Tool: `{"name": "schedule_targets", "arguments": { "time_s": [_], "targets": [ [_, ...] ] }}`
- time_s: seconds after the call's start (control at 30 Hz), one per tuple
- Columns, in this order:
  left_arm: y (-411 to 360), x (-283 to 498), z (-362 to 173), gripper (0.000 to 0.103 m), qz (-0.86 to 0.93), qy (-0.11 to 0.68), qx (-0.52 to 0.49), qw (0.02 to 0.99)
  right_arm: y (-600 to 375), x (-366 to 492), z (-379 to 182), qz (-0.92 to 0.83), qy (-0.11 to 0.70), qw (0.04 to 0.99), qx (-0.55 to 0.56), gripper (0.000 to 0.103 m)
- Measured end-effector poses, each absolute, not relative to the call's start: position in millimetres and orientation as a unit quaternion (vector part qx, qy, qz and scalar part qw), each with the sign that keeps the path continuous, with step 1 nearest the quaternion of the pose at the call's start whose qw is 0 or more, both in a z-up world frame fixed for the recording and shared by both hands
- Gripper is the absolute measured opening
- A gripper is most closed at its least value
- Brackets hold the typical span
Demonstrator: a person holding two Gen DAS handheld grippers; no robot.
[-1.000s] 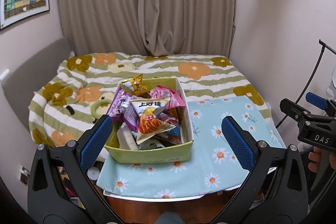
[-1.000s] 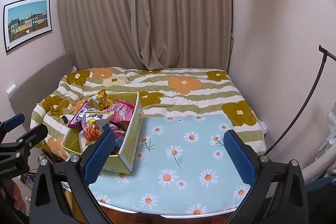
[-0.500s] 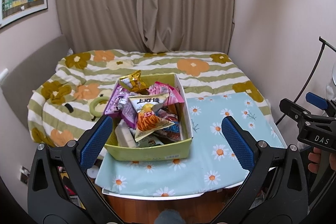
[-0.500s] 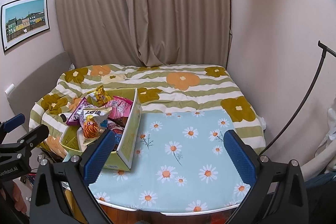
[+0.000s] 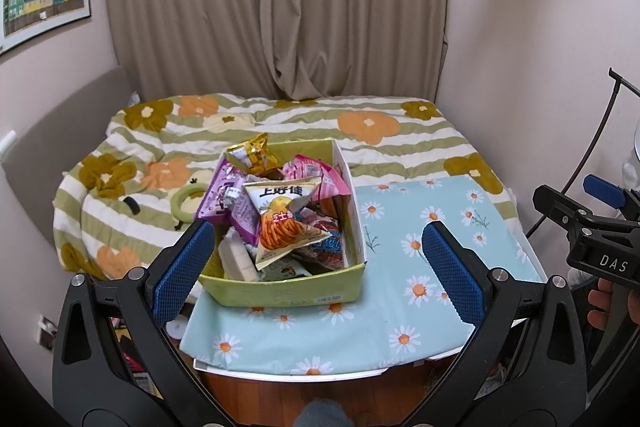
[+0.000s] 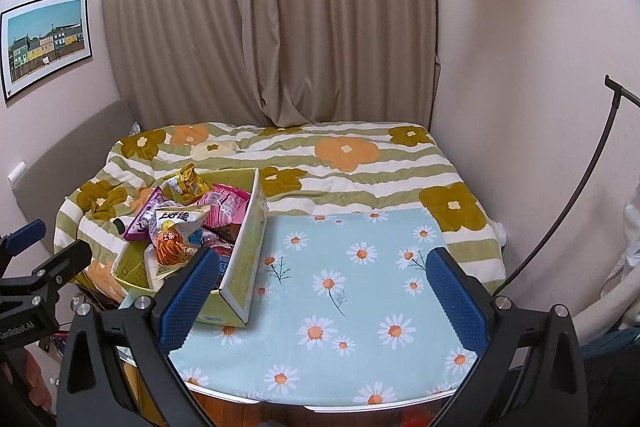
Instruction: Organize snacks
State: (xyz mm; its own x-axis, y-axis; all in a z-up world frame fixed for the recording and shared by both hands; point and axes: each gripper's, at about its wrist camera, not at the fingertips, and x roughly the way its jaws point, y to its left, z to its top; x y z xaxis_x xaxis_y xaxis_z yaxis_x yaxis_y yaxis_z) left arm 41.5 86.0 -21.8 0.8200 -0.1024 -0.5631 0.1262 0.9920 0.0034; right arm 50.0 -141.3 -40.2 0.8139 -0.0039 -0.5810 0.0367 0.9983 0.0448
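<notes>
Since 1 s ago both views are pulled back slightly; nothing else is shifted. Snack box [image 5: 286, 291] sits at tabletop's [image 6: 360, 307] left edge, straight ahead of left gripper [image 5: 316, 267], long axis running away. Right gripper [image 6: 320, 295] is farther; both are spread wide, empty.

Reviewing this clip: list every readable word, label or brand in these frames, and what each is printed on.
"DAS": right gripper body, left wrist view.
"enRobot.AI" (start cut off): left gripper body, right wrist view.
"上好佳": chip bag atop the snack box.
Box barcode label, other wrappers: too small to read.
</notes>
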Motion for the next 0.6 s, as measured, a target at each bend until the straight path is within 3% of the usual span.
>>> {"name": "schedule_targets", "arguments": {
  "time_s": [0.6],
  "targets": [
    [84.6,45.6,-25.6,0.103,-0.053,0.303,0.007,0.952,-142.6,50.5,-40.4,-0.011,0.305,0.952,0.028,0.103]
  ]
}}
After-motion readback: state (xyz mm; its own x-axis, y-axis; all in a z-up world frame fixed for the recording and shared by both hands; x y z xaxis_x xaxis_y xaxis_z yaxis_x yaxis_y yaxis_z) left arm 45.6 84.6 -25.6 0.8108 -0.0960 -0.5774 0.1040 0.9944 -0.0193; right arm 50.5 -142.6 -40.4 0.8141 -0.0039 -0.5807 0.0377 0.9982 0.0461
